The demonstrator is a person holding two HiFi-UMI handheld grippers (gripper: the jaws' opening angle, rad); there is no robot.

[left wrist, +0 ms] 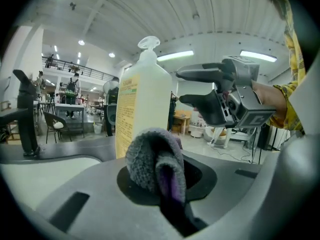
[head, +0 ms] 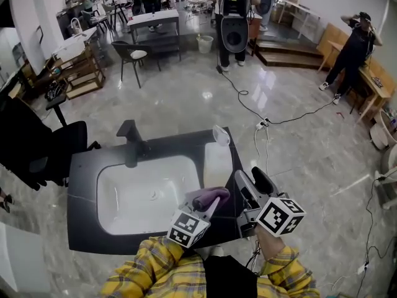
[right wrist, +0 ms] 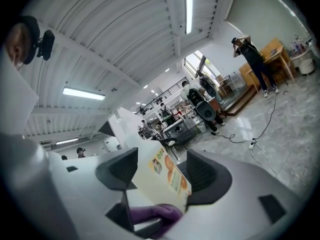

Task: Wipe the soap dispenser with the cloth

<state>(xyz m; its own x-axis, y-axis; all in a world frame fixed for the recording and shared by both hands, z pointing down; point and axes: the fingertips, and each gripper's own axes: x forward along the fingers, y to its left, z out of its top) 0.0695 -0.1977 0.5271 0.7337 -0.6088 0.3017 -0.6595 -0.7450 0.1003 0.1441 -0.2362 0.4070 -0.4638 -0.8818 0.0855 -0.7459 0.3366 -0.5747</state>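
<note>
Item, soap dispenser (head: 217,162): pale bottle with pump head, standing upright on the right strip of the dark counter (head: 84,185), between the white sink (head: 111,182) and the counter's right edge, towards the far right corner; its long axis is running vertical. Item, cloth (head: 211,197): grey and purple pile, bunched, sitting clamped in the left claw (head: 213,207), whose jaws are closing on it with a wad bulging out ahead. Item, right claw (head: 249,179): jaws standing apart, gripping nothing, and in the right gripper view framing the bottle's labelled side just ahead; whether they are touching it cannot be told. Relation governing the move: the dispenser is lying straight ahead of the cloth-bearing left claw, towards the counter's far edge, its near face just beyond the wad. The left claw appears to be the nearer for wiping, with the right claw flanking the bottle from the right-edge side and placed to steady it. Strokes up and down the vertical body would seem to suit
</note>
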